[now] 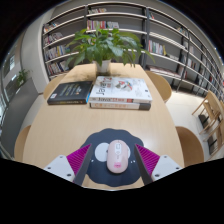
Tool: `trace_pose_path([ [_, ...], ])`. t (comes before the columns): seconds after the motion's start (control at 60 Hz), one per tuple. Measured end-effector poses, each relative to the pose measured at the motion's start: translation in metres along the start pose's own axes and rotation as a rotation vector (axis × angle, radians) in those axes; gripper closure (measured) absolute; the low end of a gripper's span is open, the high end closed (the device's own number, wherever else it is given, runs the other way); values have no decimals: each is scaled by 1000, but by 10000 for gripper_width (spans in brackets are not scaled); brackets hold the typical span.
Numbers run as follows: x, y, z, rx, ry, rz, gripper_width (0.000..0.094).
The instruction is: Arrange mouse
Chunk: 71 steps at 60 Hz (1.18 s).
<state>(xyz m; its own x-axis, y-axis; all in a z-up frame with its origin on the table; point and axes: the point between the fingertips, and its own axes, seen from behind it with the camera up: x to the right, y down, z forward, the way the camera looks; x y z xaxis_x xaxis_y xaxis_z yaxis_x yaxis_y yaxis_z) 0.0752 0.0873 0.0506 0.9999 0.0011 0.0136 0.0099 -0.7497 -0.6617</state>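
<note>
I see the claw (114, 160) low over the near edge of a light wood worktop (60, 125). Going left to right:

Far left, beyond the worktop edge, a small green plant (19, 77) near the wall. Can't make out what it sits in.

On the worktop, back left: a dark book (70, 92) lying flat. Just right of it, touching or nearly so, a white book with a red band (120, 91), also flat. Behind both, at the far end, a leafy potted plant (106, 45) in a pale pot.

Near end: left finger pad (78, 158), magenta, then a dark round mouse mat (112, 152) lying on the worktop between the fingers. A white disc (101, 152) sits on the mat's left part. Just right of it, the pale pink mouse (119, 156), resting on the mat, long axis pointing away from me. Then the right finger pad (148, 158).

Claw state: spread wide. Clear gap between each pad and the mouse; neither pad touches it. The mouse sits between the fingers on its own support.

Right side: a wooden chair (163, 88) tucked close to the worktop edge, and further right another chair (208, 112), well apart from the worktop.

Background across the whole width: bookshelves (165, 45) loaded with books.
</note>
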Motion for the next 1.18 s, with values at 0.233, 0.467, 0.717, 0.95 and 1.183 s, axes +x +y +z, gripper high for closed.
trace_pose_path([
  [0.233,-45,-43,-123,157,27,-37,107],
  [0.467,-92,2,-219,215,16,-1,103],
  [0.717,-120,71,-278,221,17,33,101],
  [0.95,-130,103,-304,208,32,19,104],
  [1.183,-134,109,-314,219,42,27,100],
])
